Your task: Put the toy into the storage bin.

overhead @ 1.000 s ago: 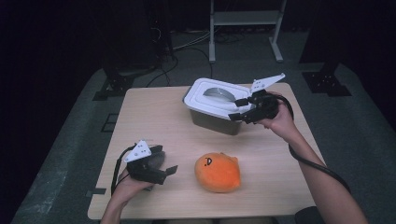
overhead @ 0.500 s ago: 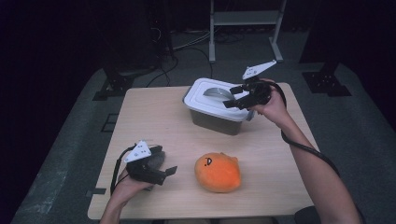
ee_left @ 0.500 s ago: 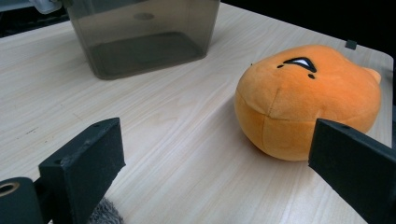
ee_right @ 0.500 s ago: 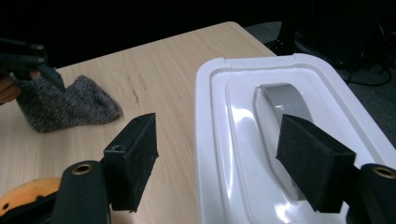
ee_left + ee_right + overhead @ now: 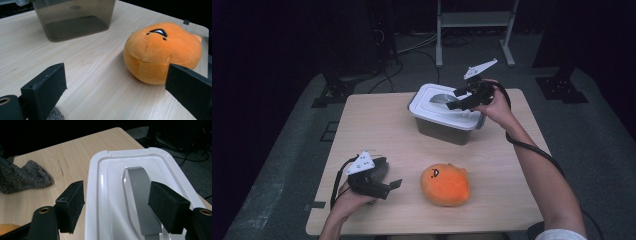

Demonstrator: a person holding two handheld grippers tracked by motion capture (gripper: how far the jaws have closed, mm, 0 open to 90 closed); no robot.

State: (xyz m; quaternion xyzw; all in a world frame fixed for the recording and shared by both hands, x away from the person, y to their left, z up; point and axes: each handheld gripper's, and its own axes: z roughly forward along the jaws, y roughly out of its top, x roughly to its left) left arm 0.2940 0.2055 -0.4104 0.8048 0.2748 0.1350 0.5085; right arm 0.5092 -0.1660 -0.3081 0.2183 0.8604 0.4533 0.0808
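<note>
A grey plastic bin point(image 5: 447, 127) with a white lid point(image 5: 428, 99) stands at the back of the wooden table point(image 5: 382, 130). My right gripper point(image 5: 460, 100) hovers open above the lid, its jaws either side of the lid's grey handle point(image 5: 141, 195). An orange plush toy point(image 5: 445, 184) with a small face lies near the front edge. My left gripper point(image 5: 387, 186) rests open at the front left, pointing at the orange plush toy point(image 5: 162, 51); the grey bin point(image 5: 72, 18) stands beyond it.
A grey knitted cloth point(image 5: 379, 166) lies under my left hand; that grey knitted cloth point(image 5: 21, 178) also lies on the table left of the lid. Dark floor with a metal stand point(image 5: 474, 30) and cables lies behind the table.
My right gripper has risen from the bin's right side and moved over the lid. The left gripper and plush toy have stayed put.
</note>
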